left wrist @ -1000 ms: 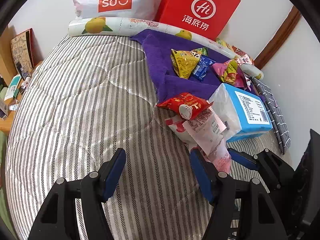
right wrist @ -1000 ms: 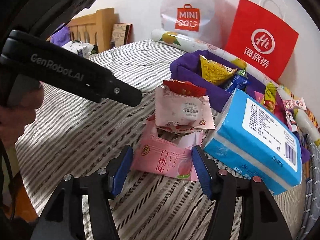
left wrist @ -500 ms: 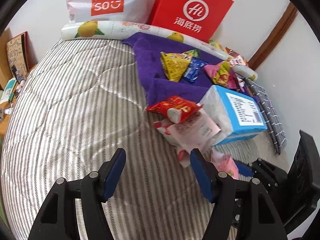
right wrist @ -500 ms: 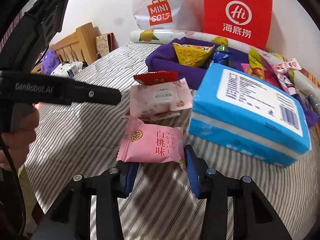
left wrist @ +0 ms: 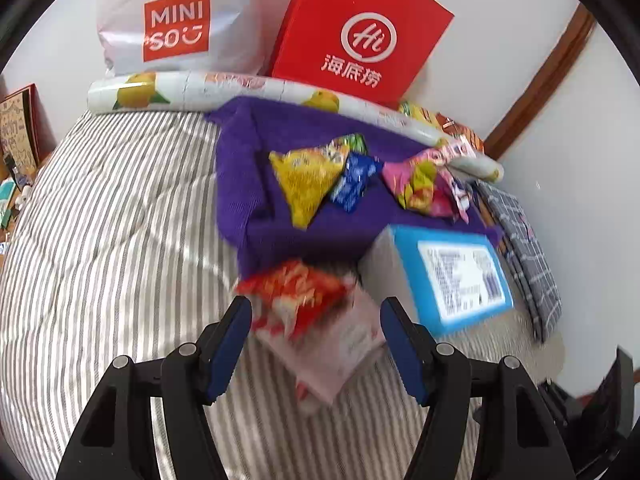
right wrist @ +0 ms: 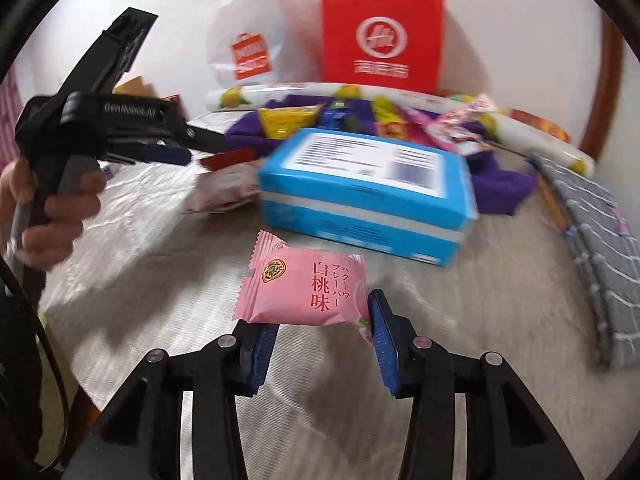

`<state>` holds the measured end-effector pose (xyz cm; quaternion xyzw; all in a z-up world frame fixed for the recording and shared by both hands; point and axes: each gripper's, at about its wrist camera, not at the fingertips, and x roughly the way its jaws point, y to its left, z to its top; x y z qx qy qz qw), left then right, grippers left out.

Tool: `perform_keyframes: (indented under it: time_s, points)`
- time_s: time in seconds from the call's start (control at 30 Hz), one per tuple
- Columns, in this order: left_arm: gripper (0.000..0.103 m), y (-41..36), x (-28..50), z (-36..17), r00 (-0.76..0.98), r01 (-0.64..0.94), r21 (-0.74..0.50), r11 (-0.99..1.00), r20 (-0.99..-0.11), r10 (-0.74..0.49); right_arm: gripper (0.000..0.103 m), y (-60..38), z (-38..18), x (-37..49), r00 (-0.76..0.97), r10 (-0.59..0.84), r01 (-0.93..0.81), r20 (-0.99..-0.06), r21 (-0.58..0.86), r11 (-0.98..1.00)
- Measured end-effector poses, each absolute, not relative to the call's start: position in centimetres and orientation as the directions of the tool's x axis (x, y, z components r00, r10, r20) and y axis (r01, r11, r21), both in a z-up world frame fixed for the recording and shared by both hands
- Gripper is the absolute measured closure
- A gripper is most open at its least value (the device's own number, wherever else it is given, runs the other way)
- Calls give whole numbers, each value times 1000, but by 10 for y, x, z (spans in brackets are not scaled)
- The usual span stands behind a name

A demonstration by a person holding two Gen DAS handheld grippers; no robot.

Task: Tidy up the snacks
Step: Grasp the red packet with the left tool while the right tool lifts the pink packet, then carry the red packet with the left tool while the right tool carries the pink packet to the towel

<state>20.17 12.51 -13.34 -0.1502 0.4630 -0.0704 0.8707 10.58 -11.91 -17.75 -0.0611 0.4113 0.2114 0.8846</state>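
**Peach packet lifted out of the pile**

Between our right gripper's blue pads sits the pink peach packet, pinched at its lower edge and now clear of the striped bedcover, where a second ago it lay flat. Our left gripper has swung over the red snack packet, fingers partly open, holding nothing. One snack is ready to sort.
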Motion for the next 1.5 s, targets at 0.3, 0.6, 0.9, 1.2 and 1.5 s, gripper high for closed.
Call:
perform_keyframes:
  time_s: [0.3, 0.6, 0.9, 1.2, 1.5]
  points:
    - [40, 131, 239, -162, 486, -139, -354, 925, -838, -248, 59, -161, -189, 120, 614, 237, -319, -752, 38, 947]
    - [52, 130, 210, -168, 476, -83, -296, 952, -850, -223, 60, -170, -199, 138, 620, 232, -295, -750, 52, 954]
    - [55, 124, 217, -177, 492, -93, -272, 958, -849, -193, 59, -169, -202, 144, 605, 249, -308, -756, 67, 949]
    - [63, 127, 204, -171, 529, -99, -248, 964, -833, -160, 38, -167, -208, 148, 548, 287, -339, -786, 105, 935]
    - [63, 140, 179, -157, 538, -89, -255, 963, -826, -169, 21, -169, -205, 141, 528, 334, -267, -781, 220, 938]
